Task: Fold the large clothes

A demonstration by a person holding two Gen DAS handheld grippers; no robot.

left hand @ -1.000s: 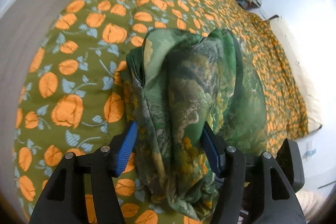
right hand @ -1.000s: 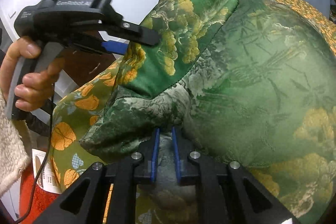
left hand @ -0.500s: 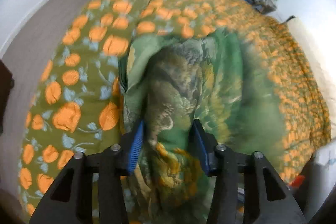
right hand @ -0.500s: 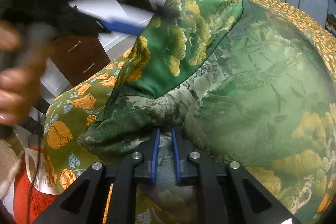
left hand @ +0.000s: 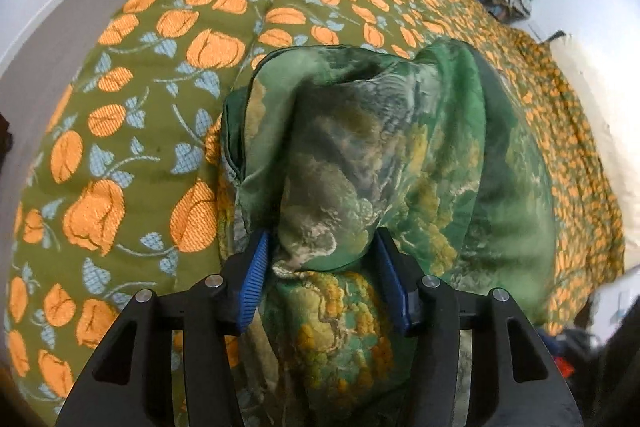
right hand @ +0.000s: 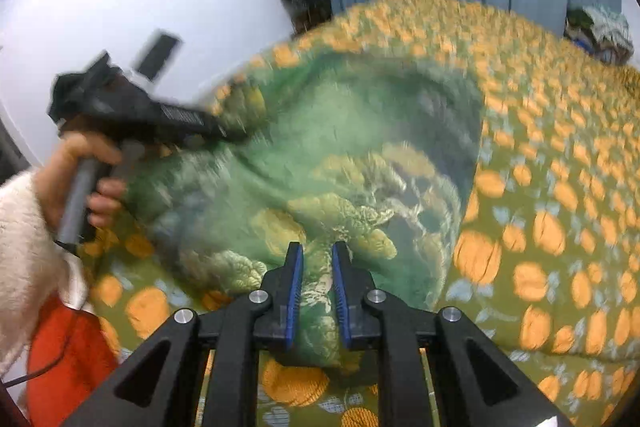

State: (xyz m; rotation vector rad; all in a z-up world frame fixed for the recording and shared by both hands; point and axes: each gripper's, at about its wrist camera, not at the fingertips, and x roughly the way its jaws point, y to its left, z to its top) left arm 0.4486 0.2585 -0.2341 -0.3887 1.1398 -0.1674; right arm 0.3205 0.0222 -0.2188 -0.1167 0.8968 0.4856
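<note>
On bedspread: green garment, bunched heap
Left gripper: jaws opening, thick fold between pads
Right gripper: jaws opening, garment edge between, contact unclear

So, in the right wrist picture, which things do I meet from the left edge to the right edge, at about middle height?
White fluffy sleeve → hand on the left hand-held gripper → green patterned garment → bedspread with orange flowers.
</note>
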